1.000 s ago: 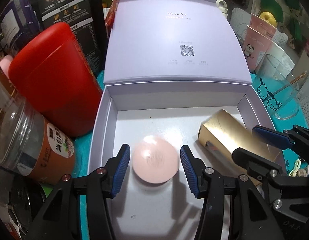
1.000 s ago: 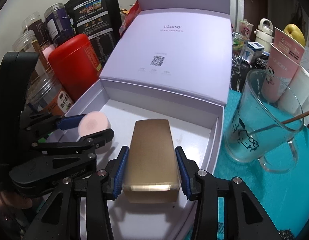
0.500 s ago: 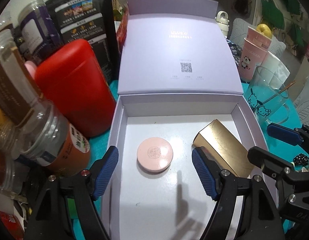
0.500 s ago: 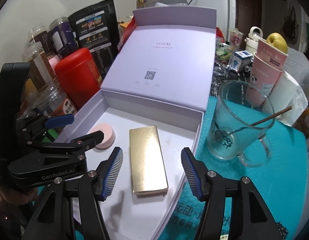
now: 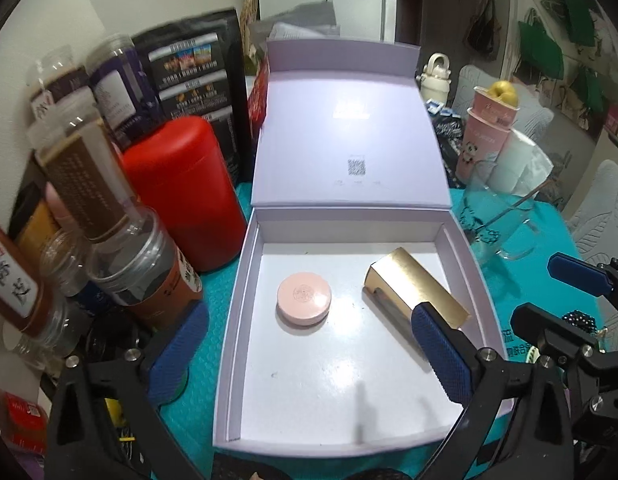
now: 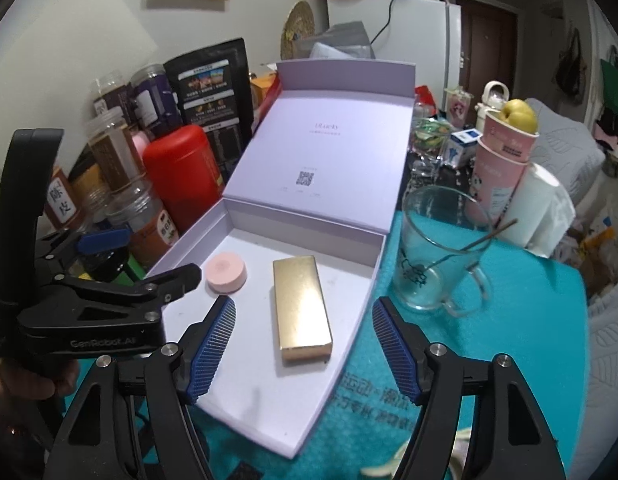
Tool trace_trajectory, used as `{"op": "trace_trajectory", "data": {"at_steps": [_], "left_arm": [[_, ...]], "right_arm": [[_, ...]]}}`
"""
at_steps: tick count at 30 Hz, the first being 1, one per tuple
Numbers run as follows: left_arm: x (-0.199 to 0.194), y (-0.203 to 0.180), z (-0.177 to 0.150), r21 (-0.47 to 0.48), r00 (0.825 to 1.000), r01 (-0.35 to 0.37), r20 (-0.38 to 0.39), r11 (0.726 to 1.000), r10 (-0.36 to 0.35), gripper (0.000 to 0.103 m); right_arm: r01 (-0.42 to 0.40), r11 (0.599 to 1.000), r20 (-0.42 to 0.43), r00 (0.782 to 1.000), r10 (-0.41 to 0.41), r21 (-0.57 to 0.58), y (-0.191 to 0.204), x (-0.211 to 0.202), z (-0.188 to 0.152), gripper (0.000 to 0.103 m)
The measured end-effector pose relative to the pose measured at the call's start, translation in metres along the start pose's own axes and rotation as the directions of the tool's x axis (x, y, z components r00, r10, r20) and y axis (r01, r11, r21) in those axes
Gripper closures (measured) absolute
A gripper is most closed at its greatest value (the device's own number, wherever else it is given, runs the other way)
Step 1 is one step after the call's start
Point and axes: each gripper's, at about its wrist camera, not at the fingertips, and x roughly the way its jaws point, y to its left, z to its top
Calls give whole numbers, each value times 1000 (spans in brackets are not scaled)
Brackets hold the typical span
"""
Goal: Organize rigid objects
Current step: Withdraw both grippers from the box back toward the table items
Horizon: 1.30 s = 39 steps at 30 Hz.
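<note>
Resting flat on the white floor of the open lilac box (image 5: 245, 320) are the two task pieces: pink round compact (image 5: 303, 299) toward the left, gold rectangular case (image 6: 301, 309) toward the right, apart from each other and from the walls. Both look stiff and light; the gold finish likely slick, so its long flat sides seem the place to pinch, and the compact across its rim. Left claw (image 5: 309, 356) has just been opening and stands very wide, empty, pads well clear of the compact. Right claw (image 6: 305, 354) has also just been opening, wide, the gold case below and between the fingers but untouched. Outside the box: red canister (image 5: 185, 192) and clear jars (image 5: 141, 264) on the left, glass mug (image 6: 437, 256) on the right, all on the teal-covered counter (image 6: 529, 320).
</note>
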Motion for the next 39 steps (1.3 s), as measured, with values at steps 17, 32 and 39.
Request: {"op": "trace_trajectory", "data": {"at_steps": [17, 32, 39], "left_arm": [[-80, -34, -27, 82, 991, 64, 109, 995, -72, 0], [-129, -66, -58, 145, 970, 139, 180, 980, -164, 0], [-138, -86, -73, 191, 961, 190, 165, 963, -222, 0]], "right_arm": [[37, 999, 92, 995, -38, 12, 1, -84, -39, 24], [92, 995, 141, 985, -97, 42, -2, -151, -83, 24], [131, 988, 139, 980, -141, 84, -11, -171, -106, 23]]}}
